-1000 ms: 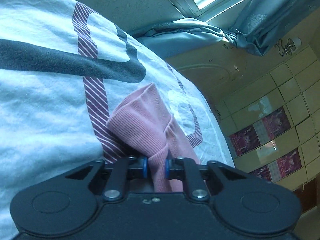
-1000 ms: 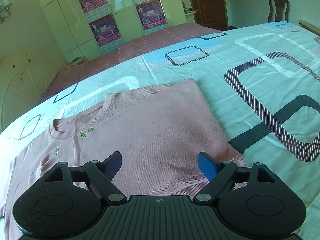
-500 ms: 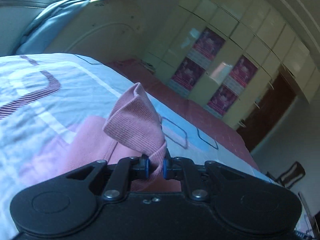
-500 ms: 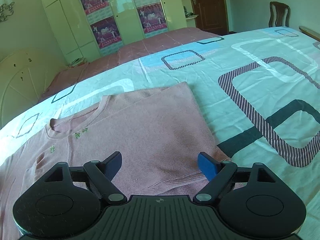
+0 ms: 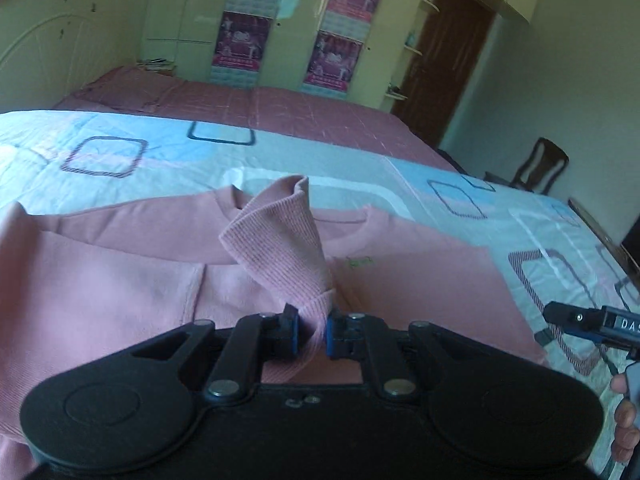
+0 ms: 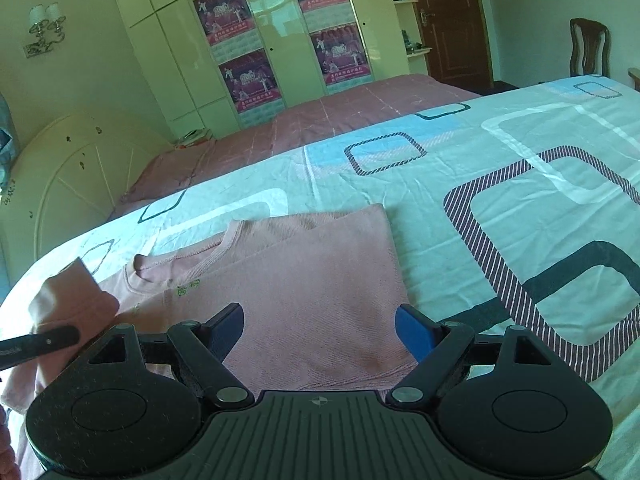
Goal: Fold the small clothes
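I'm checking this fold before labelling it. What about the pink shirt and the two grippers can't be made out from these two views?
- Pink shirt: its near hem is hidden behind the gripper body in the right wrist view, and its left side runs off the frame edge.
- Cuff in the left gripper: the left wrist view hides the rest of the sleeve behind it.
- Small green marks on the chest: too small to read.
- Right gripper: open, over the shirt; contact unclear.

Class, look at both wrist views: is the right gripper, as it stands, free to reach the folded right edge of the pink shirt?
Probably yes. The right gripper is open and empty above the pink shirt, and nothing lies between it and that edge. The left gripper, shut on the sleeve cuff, stays off to the other side.
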`<move>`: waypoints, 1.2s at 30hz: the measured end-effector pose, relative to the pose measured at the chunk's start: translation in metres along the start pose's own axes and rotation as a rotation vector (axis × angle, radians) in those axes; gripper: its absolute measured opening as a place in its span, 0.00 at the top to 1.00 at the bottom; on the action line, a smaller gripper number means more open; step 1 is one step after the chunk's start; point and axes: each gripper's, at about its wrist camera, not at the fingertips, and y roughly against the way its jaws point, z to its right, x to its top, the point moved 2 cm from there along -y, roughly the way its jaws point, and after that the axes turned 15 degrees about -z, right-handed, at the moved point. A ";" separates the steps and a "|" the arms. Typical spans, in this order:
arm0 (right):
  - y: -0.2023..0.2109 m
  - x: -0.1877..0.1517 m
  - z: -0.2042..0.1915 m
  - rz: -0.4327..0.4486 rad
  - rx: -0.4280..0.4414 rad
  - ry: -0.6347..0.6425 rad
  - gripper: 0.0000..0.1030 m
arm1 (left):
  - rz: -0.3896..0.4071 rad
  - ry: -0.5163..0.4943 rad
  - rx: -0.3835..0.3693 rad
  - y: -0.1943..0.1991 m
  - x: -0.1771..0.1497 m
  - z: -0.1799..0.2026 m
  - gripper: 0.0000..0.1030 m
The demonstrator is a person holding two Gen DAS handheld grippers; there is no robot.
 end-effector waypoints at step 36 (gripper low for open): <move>-0.068 -0.005 -0.095 -0.209 0.230 0.074 0.93 | -0.033 0.012 0.271 0.063 -0.056 -0.158 0.87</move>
